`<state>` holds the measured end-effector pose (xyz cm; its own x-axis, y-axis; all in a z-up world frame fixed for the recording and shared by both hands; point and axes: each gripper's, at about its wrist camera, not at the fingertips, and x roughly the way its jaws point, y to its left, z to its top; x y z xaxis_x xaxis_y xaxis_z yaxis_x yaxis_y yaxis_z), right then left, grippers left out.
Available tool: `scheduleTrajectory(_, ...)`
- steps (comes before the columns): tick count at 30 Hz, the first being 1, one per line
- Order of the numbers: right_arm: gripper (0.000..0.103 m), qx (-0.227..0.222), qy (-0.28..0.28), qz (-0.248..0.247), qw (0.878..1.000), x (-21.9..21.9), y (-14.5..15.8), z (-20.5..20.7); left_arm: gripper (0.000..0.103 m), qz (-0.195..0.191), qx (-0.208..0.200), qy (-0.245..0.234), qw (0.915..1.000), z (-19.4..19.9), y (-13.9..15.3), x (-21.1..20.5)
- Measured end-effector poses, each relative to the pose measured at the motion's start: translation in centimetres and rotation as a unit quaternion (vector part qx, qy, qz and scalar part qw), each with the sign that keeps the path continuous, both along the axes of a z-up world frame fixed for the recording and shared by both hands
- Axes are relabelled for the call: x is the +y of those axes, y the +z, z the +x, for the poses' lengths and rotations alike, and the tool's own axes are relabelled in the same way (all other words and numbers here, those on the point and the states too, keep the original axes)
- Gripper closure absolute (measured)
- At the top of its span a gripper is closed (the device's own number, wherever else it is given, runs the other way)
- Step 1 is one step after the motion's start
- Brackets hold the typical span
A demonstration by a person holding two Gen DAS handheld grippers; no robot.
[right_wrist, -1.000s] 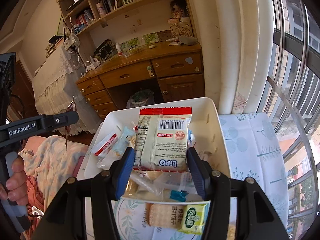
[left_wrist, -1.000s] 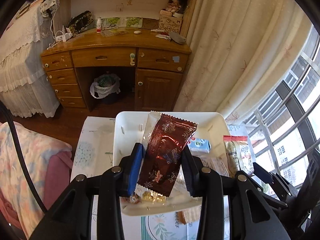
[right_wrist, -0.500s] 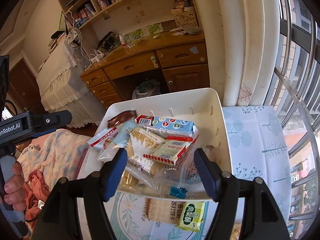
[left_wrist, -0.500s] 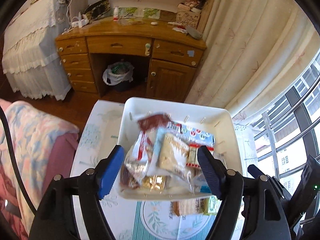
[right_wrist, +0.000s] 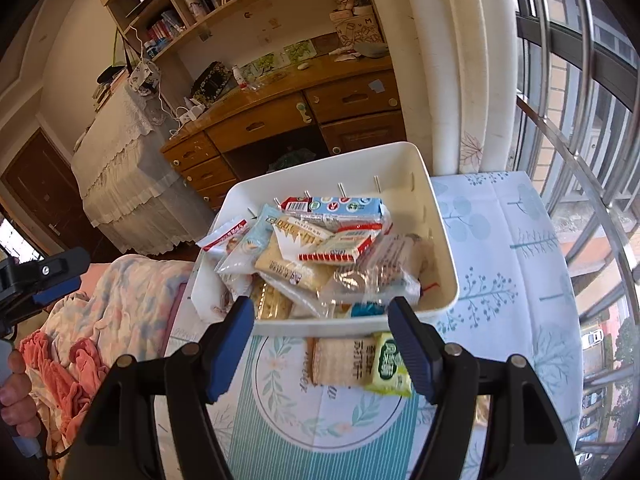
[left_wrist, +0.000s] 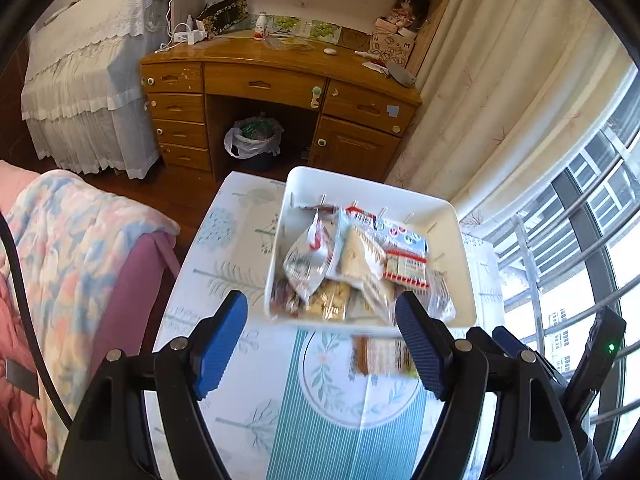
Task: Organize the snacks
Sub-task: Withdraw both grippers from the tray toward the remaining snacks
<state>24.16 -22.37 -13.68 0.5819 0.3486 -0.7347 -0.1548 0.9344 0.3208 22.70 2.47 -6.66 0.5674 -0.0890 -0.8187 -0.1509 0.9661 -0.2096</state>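
One white bin [right_wrist: 438, 240] stands on the patterned table [right_wrist: 500, 272], heaped with snack packets [right_wrist: 320, 248]; perhaps ten, overlap prevents a firm count. One cracker packet [right_wrist: 356, 362] lies on the table just before the bin. Left gripper [left_wrist: 320, 340] and right gripper [right_wrist: 320, 344]: both spread, nothing between the jaws.

We are reading very little here. On the cracker packet [right_wrist: 360, 362] lying on the surface just in front of the white bin [right_wrist: 442, 240], we are seeing dark Chinese characters on the clear part and a round green logo on the yellow-green end, too small to spell out. A barcode is showing on the red end of the blue carton [right_wrist: 340, 206] in the bin. The cardboard box [left_wrist: 390, 46] on the desk is showing scattered letters, among them "H", "U" and "M".
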Motion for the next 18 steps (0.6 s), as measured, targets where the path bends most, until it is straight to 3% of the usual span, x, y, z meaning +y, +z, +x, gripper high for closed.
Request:
scheduleTrajectory(9, 0.033, 0.012, -0.049, -0.018, 0.999, 0.7, -0.4, -5.4, 0.027, -0.017, 0.02, -0.036, 0.999, -5.7, -0.7, 2.2)
scheduleTrajectory(18, 0.033, 0.004, -0.084, -0.036, 0.996, 1.3, -1.4, -11.6, 0.027, -0.043, 0.051, -0.071, 0.9953, -9.5, -3.6, 3.6)
